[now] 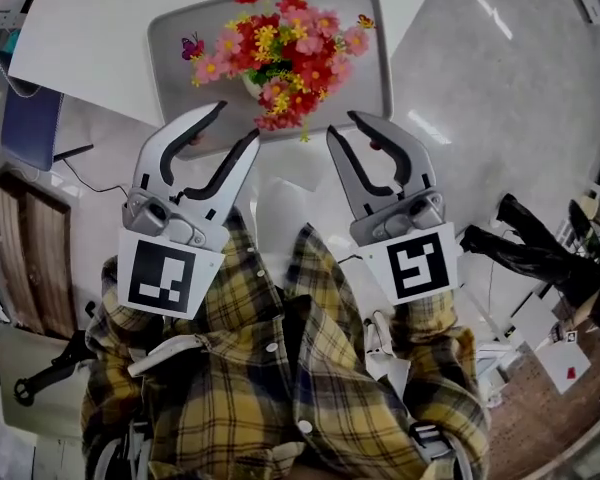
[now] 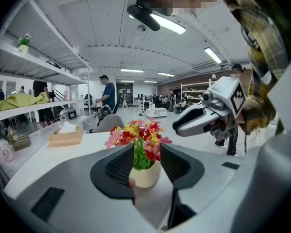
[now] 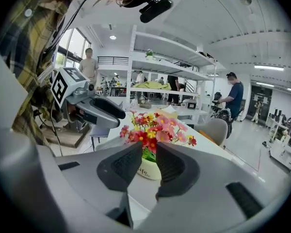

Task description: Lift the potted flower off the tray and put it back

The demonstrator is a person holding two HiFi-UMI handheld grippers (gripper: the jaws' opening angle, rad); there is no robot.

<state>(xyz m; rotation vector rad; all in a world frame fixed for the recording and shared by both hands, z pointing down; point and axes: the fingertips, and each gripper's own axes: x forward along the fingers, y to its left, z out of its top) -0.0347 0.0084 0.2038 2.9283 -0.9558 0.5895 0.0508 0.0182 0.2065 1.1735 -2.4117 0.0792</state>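
Note:
The potted flower, a cream pot with red, pink and yellow blooms, stands upright in the middle of the grey tray on the white table. My left gripper is open just short of the tray's near edge, left of the pot. My right gripper is open by a narrower gap at the near edge, right of the pot. In the left gripper view the pot shows beyond the parted jaws, untouched. In the right gripper view the pot likewise stands past the jaws. Nothing is held.
The white table runs left and back beyond the tray. A tissue box lies on it farther off. A blue seat and a wooden panel are at the left. People stand by shelves in the background.

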